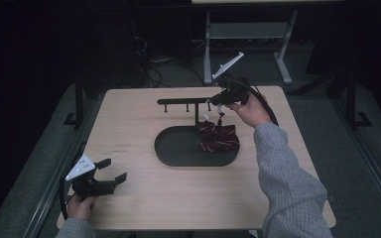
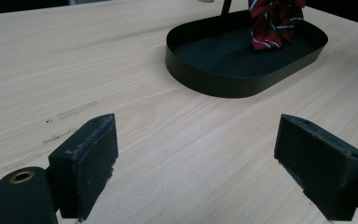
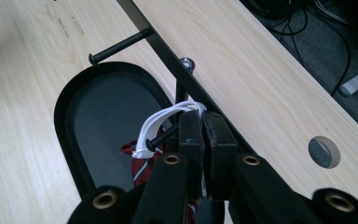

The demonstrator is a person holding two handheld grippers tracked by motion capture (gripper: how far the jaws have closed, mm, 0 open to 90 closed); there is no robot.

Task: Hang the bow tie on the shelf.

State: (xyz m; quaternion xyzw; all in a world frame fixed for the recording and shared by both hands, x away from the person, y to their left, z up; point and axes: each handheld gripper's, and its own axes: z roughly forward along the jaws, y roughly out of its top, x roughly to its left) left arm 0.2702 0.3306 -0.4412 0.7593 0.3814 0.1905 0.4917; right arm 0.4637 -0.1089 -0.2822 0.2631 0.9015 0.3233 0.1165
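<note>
The dark red striped fabric bow tie (image 1: 219, 137) hangs over the right end of the black oval metal tray (image 1: 178, 148) on the pale wooden table (image 1: 144, 193). Its thin white elastic loop (image 3: 161, 122) is pinched in the right hand-held gripper (image 3: 200, 122) beside a peg of the black metal hanger rack (image 1: 183, 102). It looks light and floppy (the loop stretchy), so the loop seems the sensible hold. The left hand-held gripper (image 1: 113, 171) rests with jaws apart, holding nothing.

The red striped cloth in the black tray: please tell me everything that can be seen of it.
The red striped cloth is dark red fabric with thin white stripes, bunched into a crumpled heap. It sits at the right end of the black oval tray, under the rack's bar. A white elastic loop rises from it, looped around a peg and pinched in the shut right claw.
</note>
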